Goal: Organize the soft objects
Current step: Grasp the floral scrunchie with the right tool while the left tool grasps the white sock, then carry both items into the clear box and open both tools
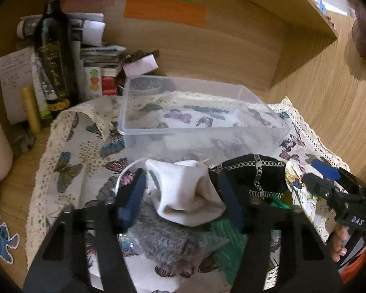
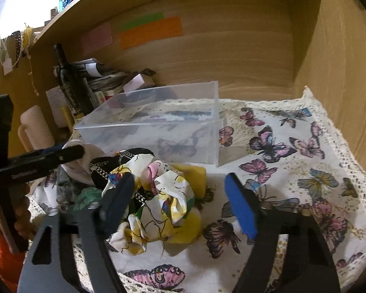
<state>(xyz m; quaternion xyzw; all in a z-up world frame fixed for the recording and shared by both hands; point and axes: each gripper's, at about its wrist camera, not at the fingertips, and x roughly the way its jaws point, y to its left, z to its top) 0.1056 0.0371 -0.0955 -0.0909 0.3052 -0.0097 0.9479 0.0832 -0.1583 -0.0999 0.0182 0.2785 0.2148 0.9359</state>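
A pile of soft things lies on the butterfly cloth [image 2: 292, 171] in front of a clear plastic box [image 1: 195, 117], which also shows in the right wrist view [image 2: 158, 127]. My left gripper [image 1: 183, 200] is open, its pads either side of a white sock [image 1: 185, 195] that rests on a grey fluffy item [image 1: 163, 241]. Beside it lie a black fabric with chain print [image 1: 253, 175] and a green cloth [image 1: 229, 239]. My right gripper [image 2: 180, 207] is open around a crumpled floral fabric [image 2: 163, 195] lying on a yellow piece [image 2: 195, 222].
A dark bottle [image 1: 53, 56], stacked papers and small boxes [image 1: 97, 61] and a yellow roll [image 1: 31, 109] stand at the back left of the wooden shelf recess. A pale mug [image 2: 35, 129] stands left of the box. Shelf walls close in behind and on the right.
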